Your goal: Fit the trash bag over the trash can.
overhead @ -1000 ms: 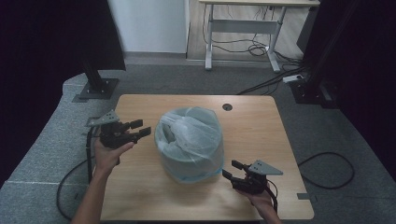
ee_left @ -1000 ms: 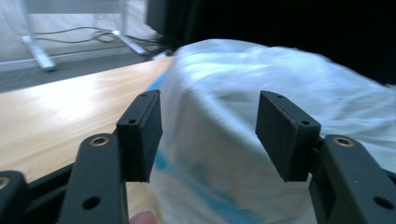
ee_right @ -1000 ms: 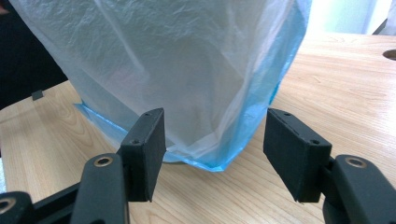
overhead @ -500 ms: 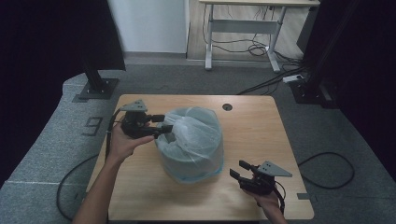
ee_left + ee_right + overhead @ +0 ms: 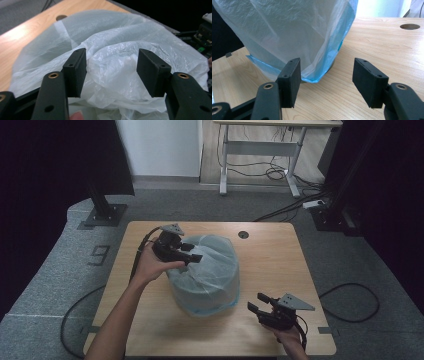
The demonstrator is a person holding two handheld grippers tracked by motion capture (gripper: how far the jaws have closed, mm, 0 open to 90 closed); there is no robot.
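Stood at mid-desk: a round bin draped in a thin plastic bag. Poised over the crumpled top, jaws apart around a fold yet unpinched: the left hand-held gripper. Waited released by the bag's blue hem: the right hand-held gripper. Risk ahead: torn film, or a tipped bin, from a shallow pinch pulled hard.

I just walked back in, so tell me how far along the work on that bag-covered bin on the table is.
Done: the thin plastic bag is draped over the bin, its blue edge near the table. In hand: the left gripper is at the top, jaws open around a bunched fold but not pressing it. Left: closing on that fold and working the bag. The right gripper waits open beside the base.
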